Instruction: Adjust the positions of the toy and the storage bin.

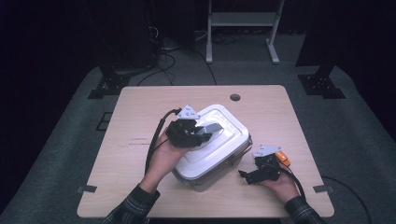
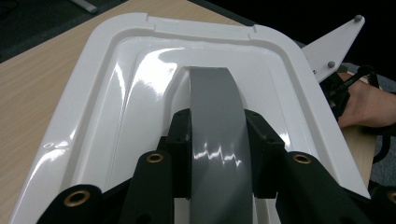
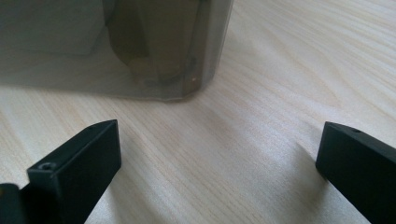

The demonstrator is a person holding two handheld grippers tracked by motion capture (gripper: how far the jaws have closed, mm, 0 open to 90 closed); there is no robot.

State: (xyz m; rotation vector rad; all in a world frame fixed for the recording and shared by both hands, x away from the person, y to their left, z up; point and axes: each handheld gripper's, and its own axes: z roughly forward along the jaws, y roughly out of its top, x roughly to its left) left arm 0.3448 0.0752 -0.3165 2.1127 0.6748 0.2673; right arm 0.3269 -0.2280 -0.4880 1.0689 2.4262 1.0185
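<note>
Storage box (image 1: 212,161), mid-table (image 1: 140,116): left gripper (image 1: 201,133) is pinching the grey handle (image 2: 217,130) of its white lid (image 2: 107,93), as the left gripper view is showing close up. Right gripper (image 1: 247,176) is resting beside the box, jaws spread; its own view is showing the box's smoky translucent wall (image 3: 116,42) and bare wood between them.

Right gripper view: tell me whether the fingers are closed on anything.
No: the right gripper has its fingers wide apart over bare table, short of the smoky bin.
</note>
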